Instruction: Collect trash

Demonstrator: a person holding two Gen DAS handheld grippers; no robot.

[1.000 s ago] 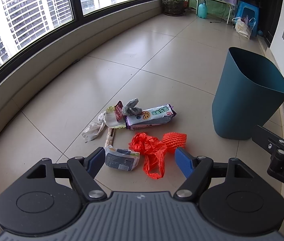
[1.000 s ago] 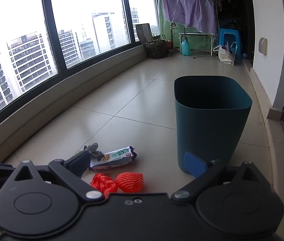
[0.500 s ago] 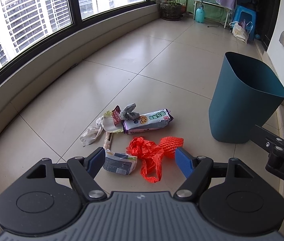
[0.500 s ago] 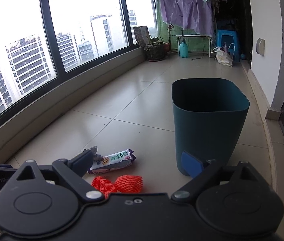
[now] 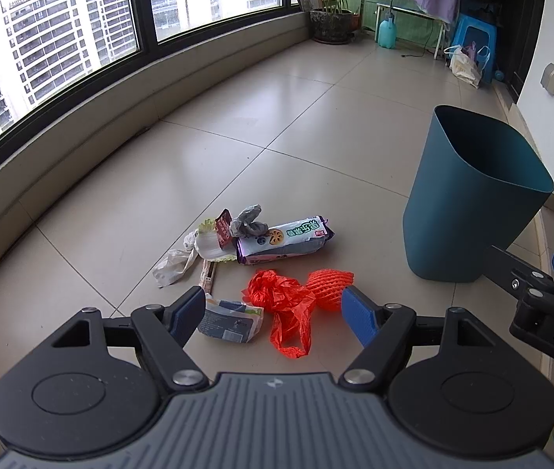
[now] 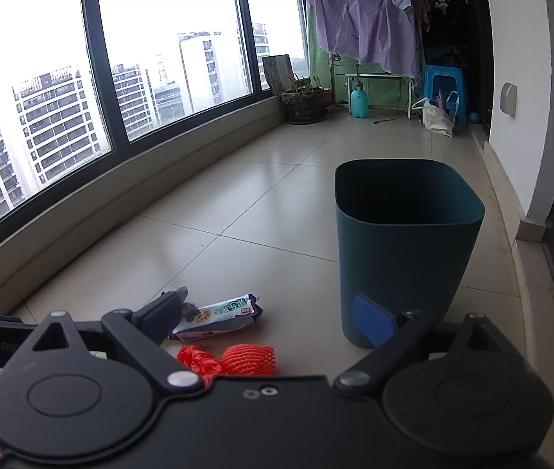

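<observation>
Pale glossy tiled floor, curved window wall on the left. Tall teal plastic waste bin stands upright at right, mouth open, interior dark; contents cannot be told.

Left gripper hovers low above the near edge of the litter, jaws wide apart, holding nothing. Right gripper sits to its right, facing the bin, jaws likewise apart and empty; one blue pad overlaps the bin's lower wall in the right wrist view.

Litter lies in a loose cluster on the floor, left of the bin and clear of it. Purple-and-white printed snack wrapper farthest. Crumpled red plastic bag nearer, touching an orange-red foam fruit net on its right. Crumpled white plastic bag at far left. Flattened blue-and-white pouch nearest, just beside the left jaw. Small grey crumpled wad sits on the wrapper's left end.
</observation>
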